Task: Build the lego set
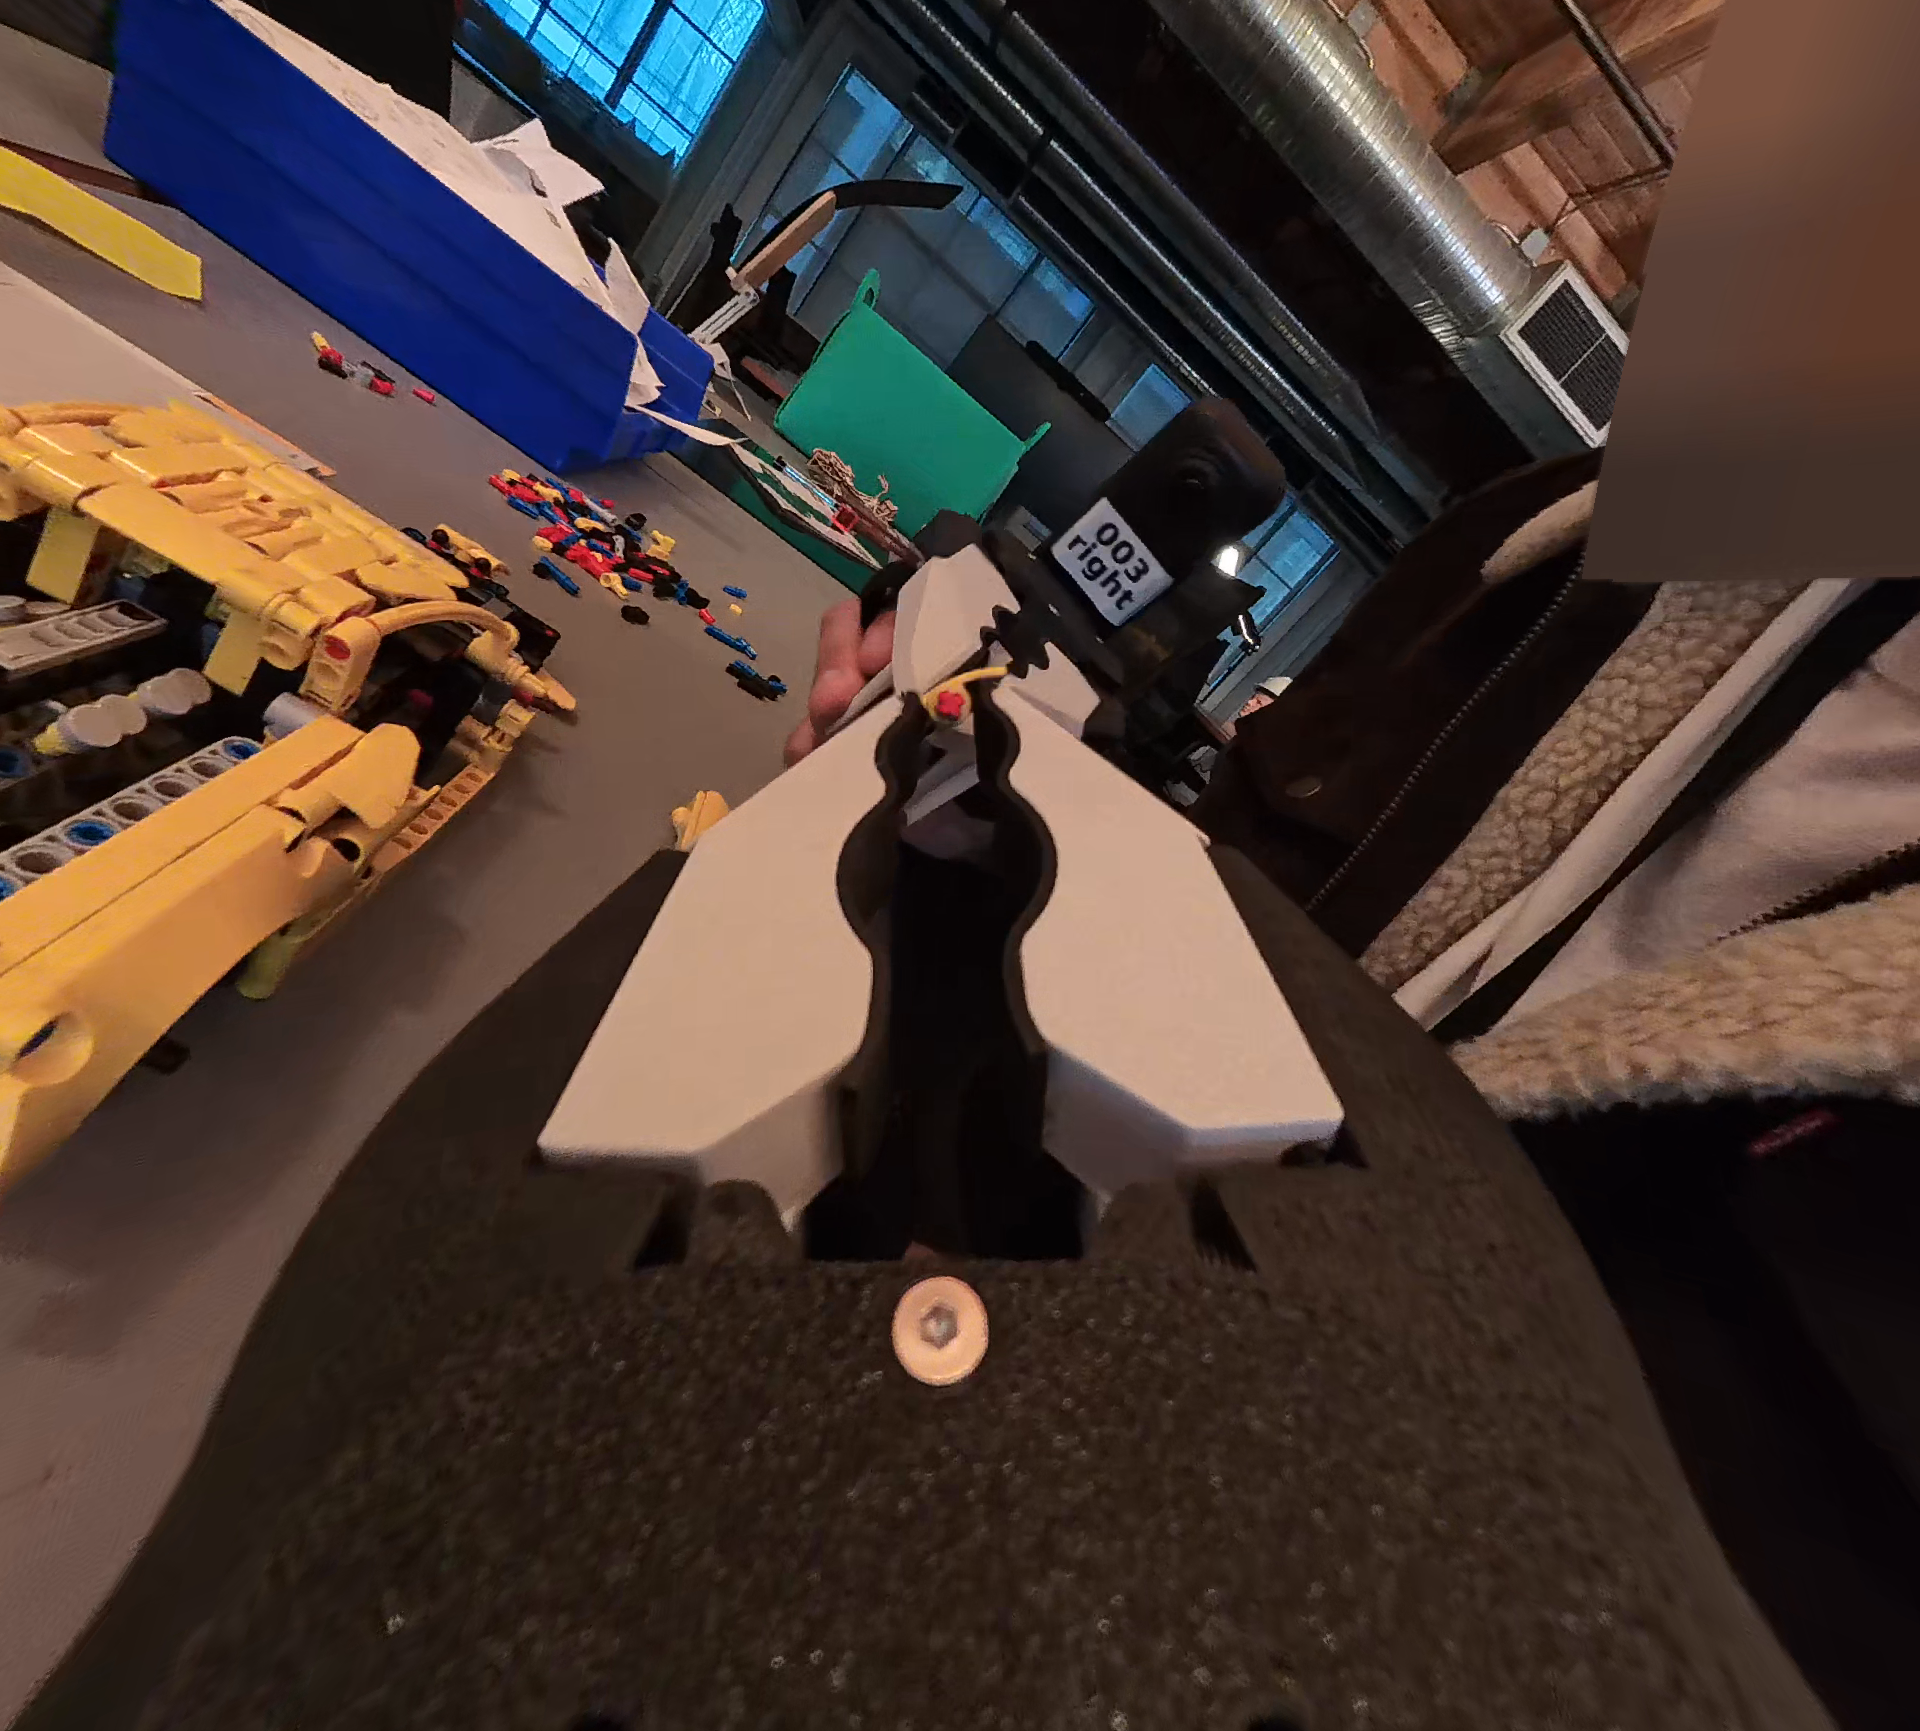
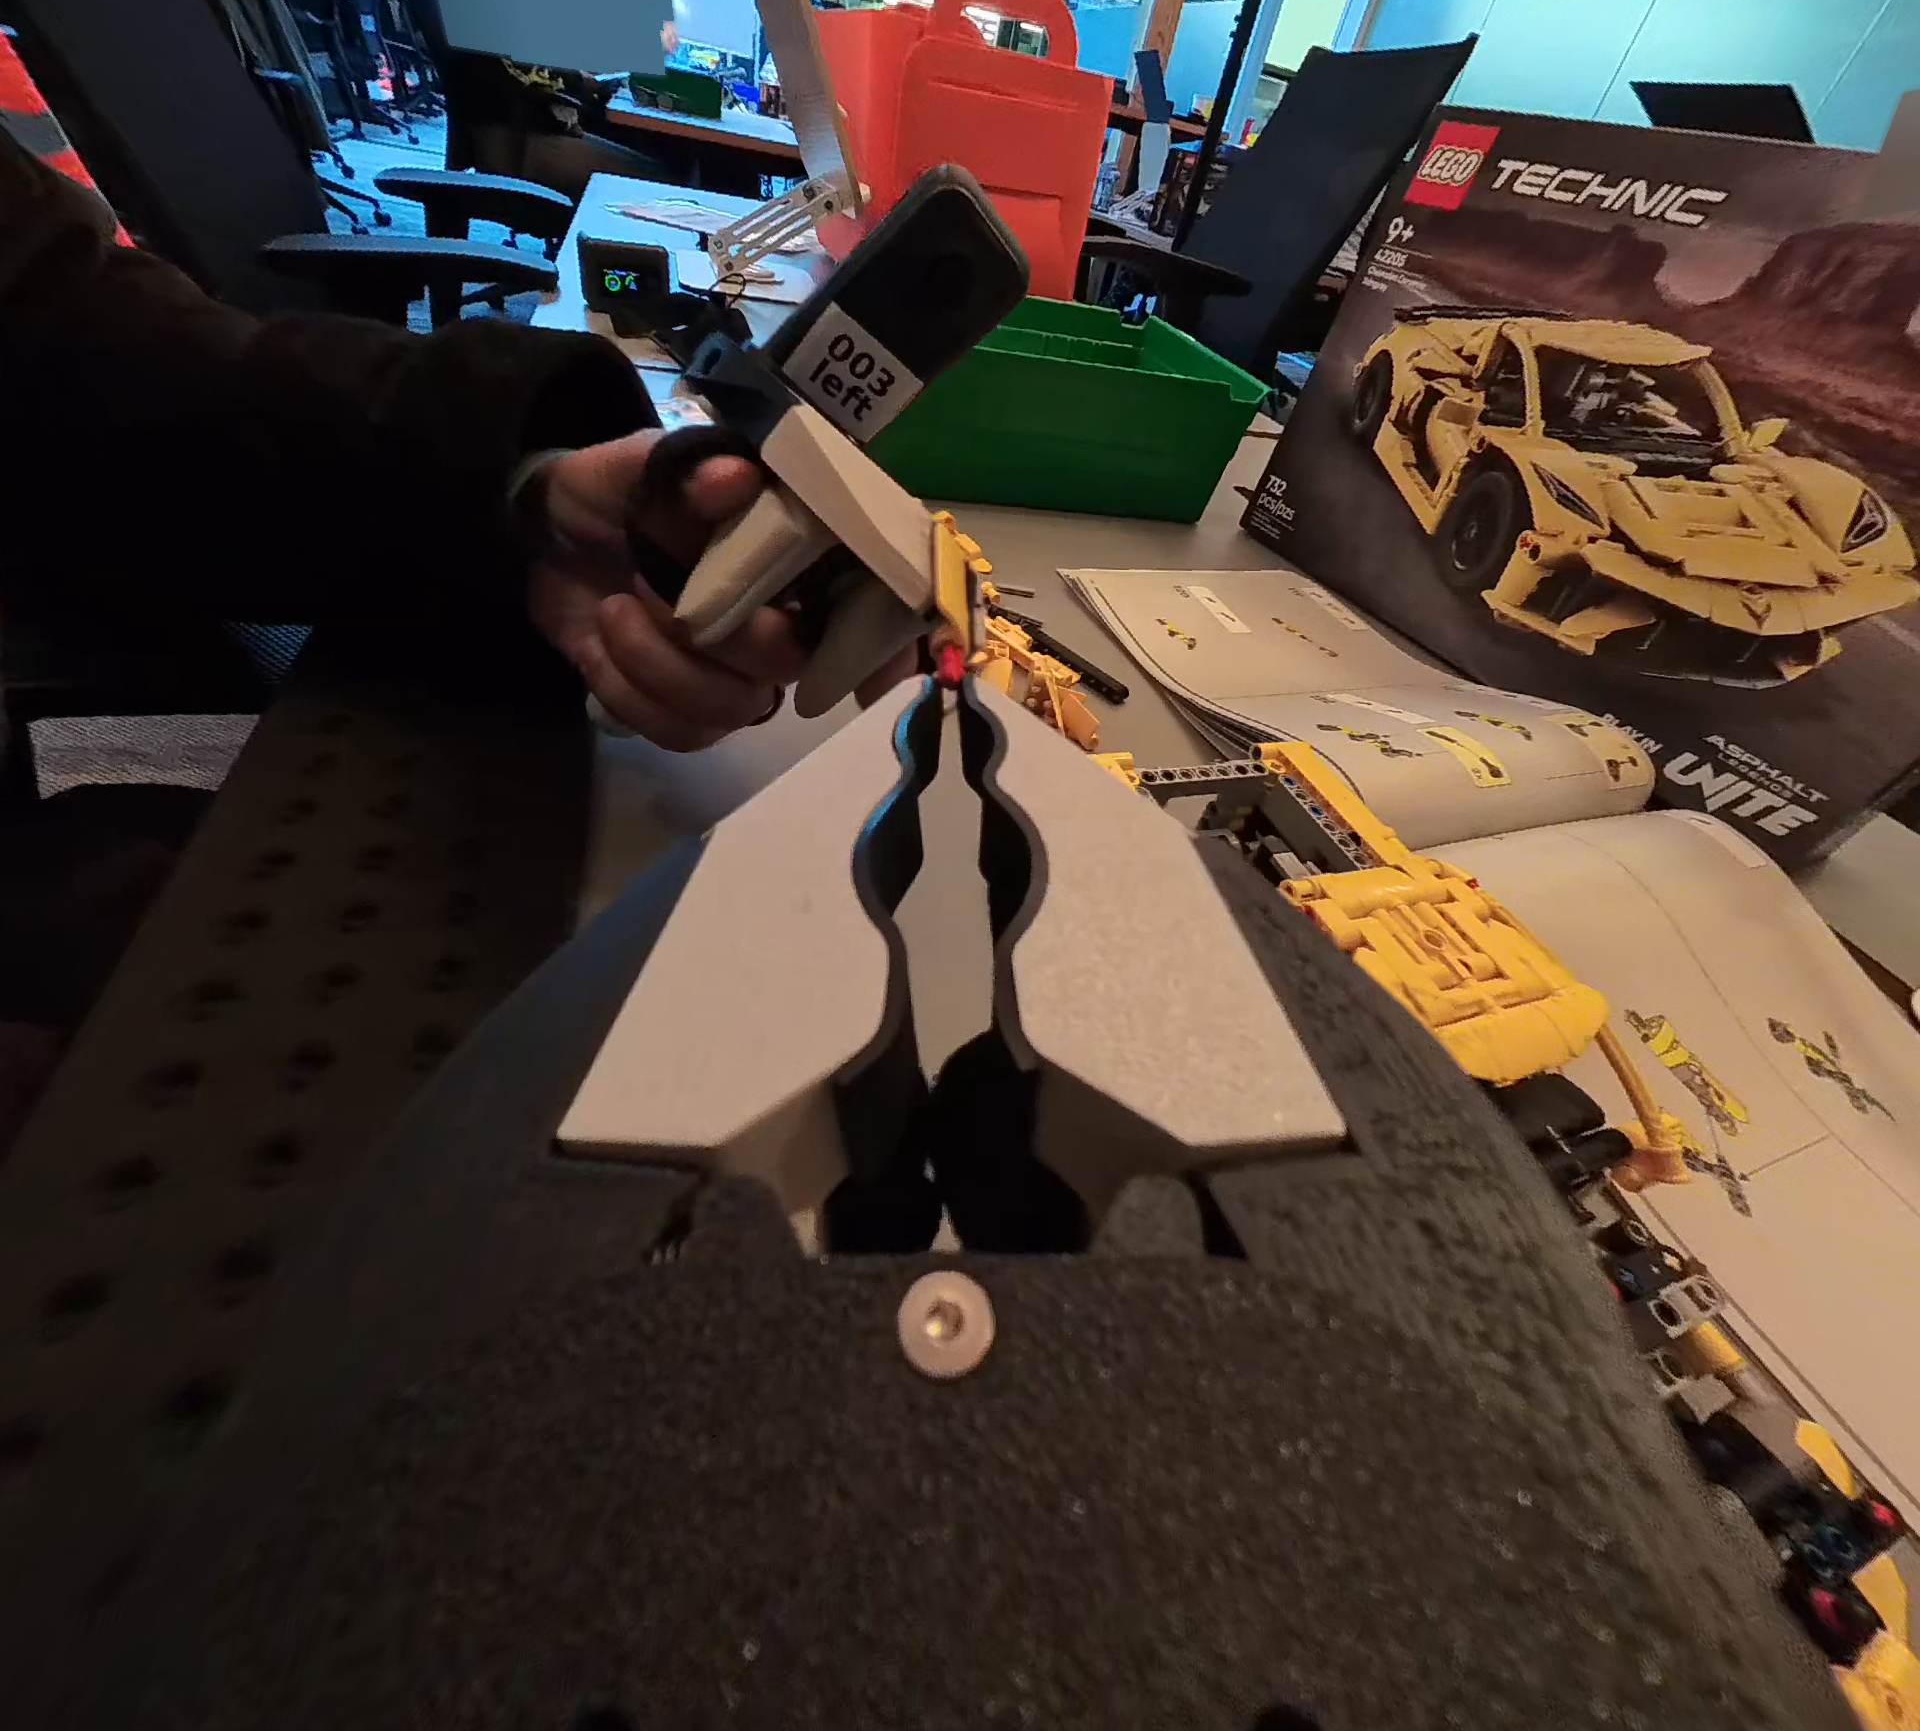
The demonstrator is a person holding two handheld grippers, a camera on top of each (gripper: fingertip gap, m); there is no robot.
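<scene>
Yellow lego piece [image 2: 958,578] pinched in left hand-held gripper [image 1: 948,713], red pin [image 2: 948,665] in right hand-held gripper [image 2: 945,689].

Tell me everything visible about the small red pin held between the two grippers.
The red pin is a tiny, glossy plastic connector. The right gripper pinches it at its fingertips, jaws nearly closed. Its other end meets a yellow piece held by the left gripper, apparently plugged into it. It hangs in mid-air above the grey table. Finer detail is too small to tell.
</scene>
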